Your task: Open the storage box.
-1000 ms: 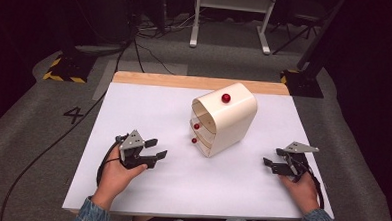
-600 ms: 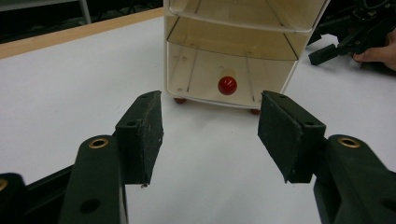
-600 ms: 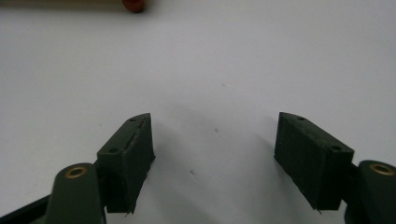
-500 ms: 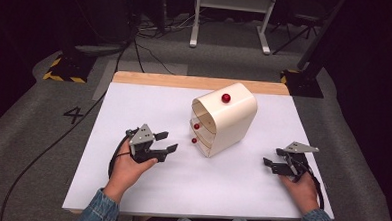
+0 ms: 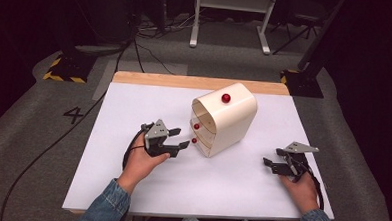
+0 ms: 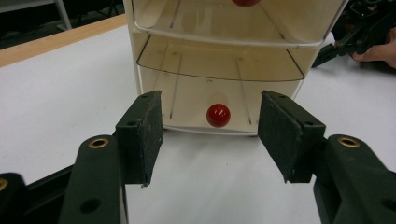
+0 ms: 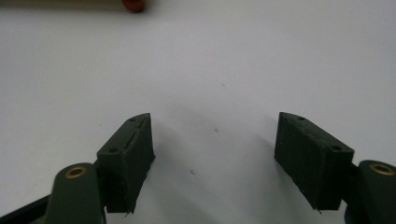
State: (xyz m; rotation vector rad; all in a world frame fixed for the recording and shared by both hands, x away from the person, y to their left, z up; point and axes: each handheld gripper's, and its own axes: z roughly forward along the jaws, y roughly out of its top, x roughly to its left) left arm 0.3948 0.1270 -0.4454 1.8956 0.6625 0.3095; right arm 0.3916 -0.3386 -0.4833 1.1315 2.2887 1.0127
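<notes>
Here the left gripper (image 6: 210, 140), jaws apart, is lined up with the red knob (image 6: 218, 115) of the bottom drawer of the cream drawer unit (image 5: 223, 119) mid-table. No drawer is yet pulled; the right gripper (image 5: 276, 164), likewise open, rests well apart.

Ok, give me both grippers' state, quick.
Left gripper: open, empty, aimed at the bottom drawer's red knob.
Right gripper: open, empty.

Cream drawer unit (image 5: 228, 117) positioned mid-table (image 5: 134, 103), red knobs (image 5: 226, 98) noted on top and drawer fronts. Left gripper (image 5: 175, 138) held jaws apart, just beside lower drawer knob (image 5: 193, 140). Right gripper (image 5: 273, 158) rested well apart at right, jaws parted.
</notes>
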